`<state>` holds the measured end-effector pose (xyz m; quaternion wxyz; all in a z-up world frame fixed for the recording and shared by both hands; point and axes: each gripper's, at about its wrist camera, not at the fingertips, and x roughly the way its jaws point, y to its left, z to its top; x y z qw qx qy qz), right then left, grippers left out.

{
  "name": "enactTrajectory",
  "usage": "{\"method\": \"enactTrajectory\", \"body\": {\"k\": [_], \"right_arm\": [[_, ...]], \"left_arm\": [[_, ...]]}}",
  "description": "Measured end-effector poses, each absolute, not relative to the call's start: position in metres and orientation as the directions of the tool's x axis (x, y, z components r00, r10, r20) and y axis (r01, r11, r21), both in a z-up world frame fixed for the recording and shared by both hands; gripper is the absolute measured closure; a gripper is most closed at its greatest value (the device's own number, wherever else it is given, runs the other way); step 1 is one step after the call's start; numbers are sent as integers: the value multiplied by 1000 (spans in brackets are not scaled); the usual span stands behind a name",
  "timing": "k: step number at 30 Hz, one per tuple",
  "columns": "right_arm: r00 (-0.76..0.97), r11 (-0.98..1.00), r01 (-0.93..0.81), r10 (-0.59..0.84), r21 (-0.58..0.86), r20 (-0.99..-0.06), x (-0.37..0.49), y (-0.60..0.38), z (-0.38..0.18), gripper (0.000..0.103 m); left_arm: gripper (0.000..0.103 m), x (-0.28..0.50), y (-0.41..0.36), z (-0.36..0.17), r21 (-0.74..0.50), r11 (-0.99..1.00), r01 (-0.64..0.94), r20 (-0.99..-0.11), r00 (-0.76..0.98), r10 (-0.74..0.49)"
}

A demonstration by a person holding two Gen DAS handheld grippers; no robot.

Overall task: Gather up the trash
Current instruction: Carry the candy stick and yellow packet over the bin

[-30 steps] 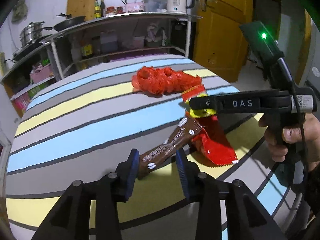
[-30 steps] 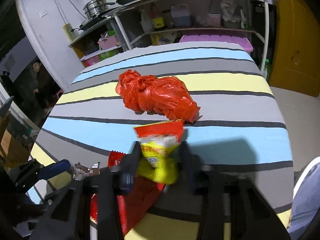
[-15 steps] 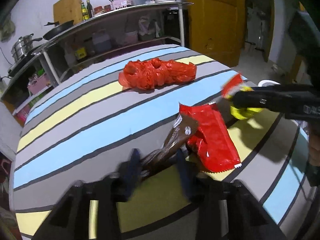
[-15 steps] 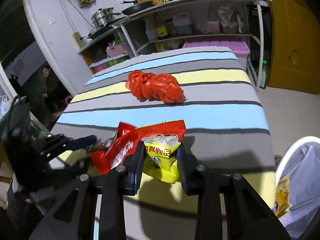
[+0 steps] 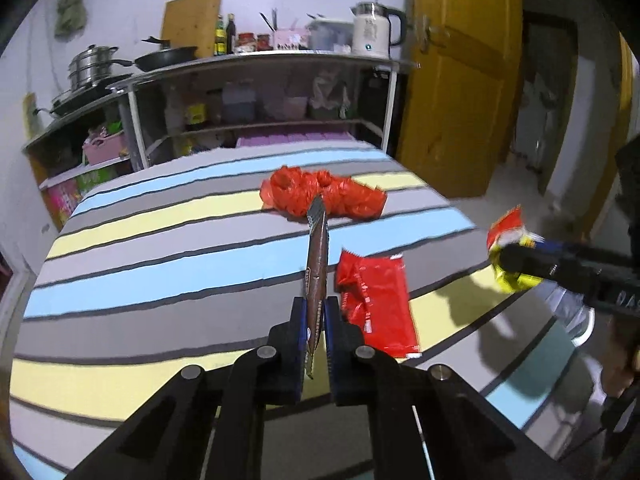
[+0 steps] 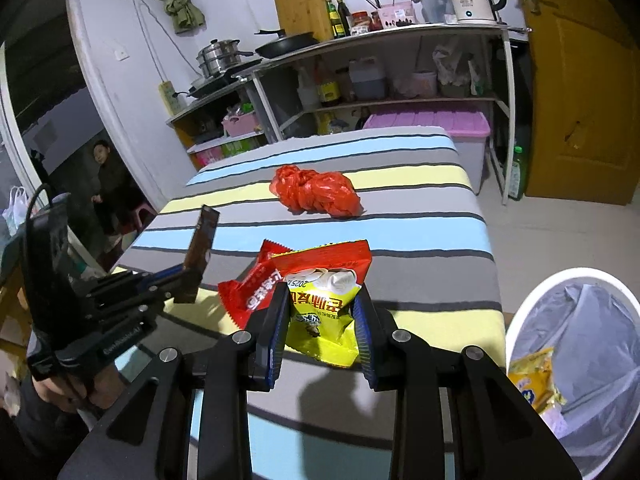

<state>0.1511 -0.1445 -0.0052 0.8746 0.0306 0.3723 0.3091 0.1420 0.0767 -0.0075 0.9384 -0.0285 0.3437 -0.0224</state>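
My left gripper (image 5: 316,332) is shut on a long brown wrapper (image 5: 317,264) and holds it edge-on above the striped table (image 5: 160,248); it also shows in the right wrist view (image 6: 202,248). My right gripper (image 6: 320,320) is shut on a yellow-and-red snack packet (image 6: 324,304), held near the table's right edge; the packet also shows in the left wrist view (image 5: 510,248). A flat red wrapper (image 5: 376,300) lies on the table. A crumpled red plastic bag (image 5: 324,196) lies farther back.
A white trash bin (image 6: 576,344) with a clear liner and a yellow packet inside stands on the floor to the right of the table. Kitchen shelves (image 5: 260,92) stand behind the table, a yellow door (image 5: 460,80) at the right. A person (image 6: 106,176) stands in the left doorway.
My left gripper closed on the brown wrapper and lifted it off the table. My right gripper carried the yellow packet back toward the table's right edge, and the bin came into view.
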Motion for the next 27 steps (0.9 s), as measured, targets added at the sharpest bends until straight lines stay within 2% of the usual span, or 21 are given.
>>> {"method": "enactTrajectory", "body": {"k": [8,27], "right_arm": [[561,811,-523,561,265,-609,132,-152,10,71],[634,827,-510,548,237,-545,92,-189,41,71]], "left_arm": [[95,114,65,16,-116,993,29,-591,801,-93],[95,94,20,62,-134,983,128,-516,838,-179]]}}
